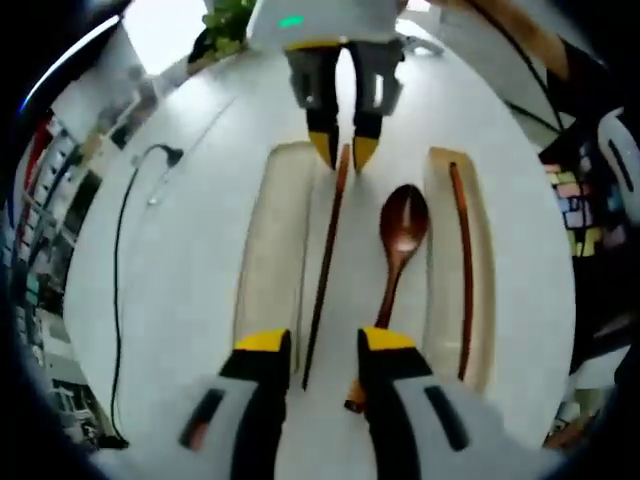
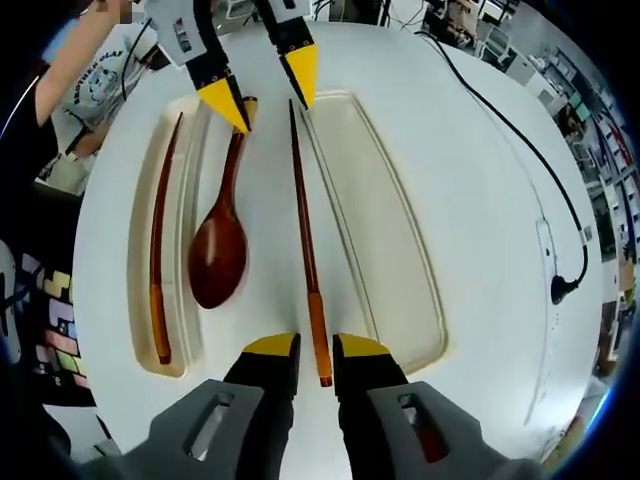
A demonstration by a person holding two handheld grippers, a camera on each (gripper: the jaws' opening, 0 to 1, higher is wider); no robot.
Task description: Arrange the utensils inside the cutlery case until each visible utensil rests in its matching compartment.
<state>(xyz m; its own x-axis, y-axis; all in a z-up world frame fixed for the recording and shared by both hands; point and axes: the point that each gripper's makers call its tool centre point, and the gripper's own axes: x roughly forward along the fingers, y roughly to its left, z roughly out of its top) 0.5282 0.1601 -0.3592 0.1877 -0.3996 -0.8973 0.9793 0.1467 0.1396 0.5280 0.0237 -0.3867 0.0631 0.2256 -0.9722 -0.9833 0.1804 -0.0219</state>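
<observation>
White counter (image 2: 480,200) spreads under both of your claws, with cluttered shelves and a black cable (image 2: 520,150) running along its far side.

Nearest in the right gripper view, your right claw (image 2: 316,350) sits low over the counter with its yellow-tipped jaws a narrow gap apart, straddling the orange-tipped end of a loose chopstick (image 2: 304,230); you cannot tell whether the jaws touch it. That chopstick lies on the bare counter between the two halves of the case, just beside the edge of the wide tray (image 2: 385,230), which lies toward the cable. Beside the chopstick on its other side, a brown wooden spoon (image 2: 218,250) lies on the counter, its bowl toward you. Past the spoon, the narrow tray (image 2: 140,270) holds a second chopstick (image 2: 157,250) lying along its length. Farthest off, your left claw (image 2: 270,90) points in from the opposite end, one jaw tip at the spoon's handle end and the other by the loose chopstick's thin end.

In the left gripper view, your left claw (image 1: 325,345) stands moderately open, holding nothing, with the loose chopstick (image 1: 325,260) running between its jaws and the spoon (image 1: 398,240) handle near one jaw. Your right claw (image 1: 346,150) shows at the far end, its tips on either side of the chopstick.
</observation>
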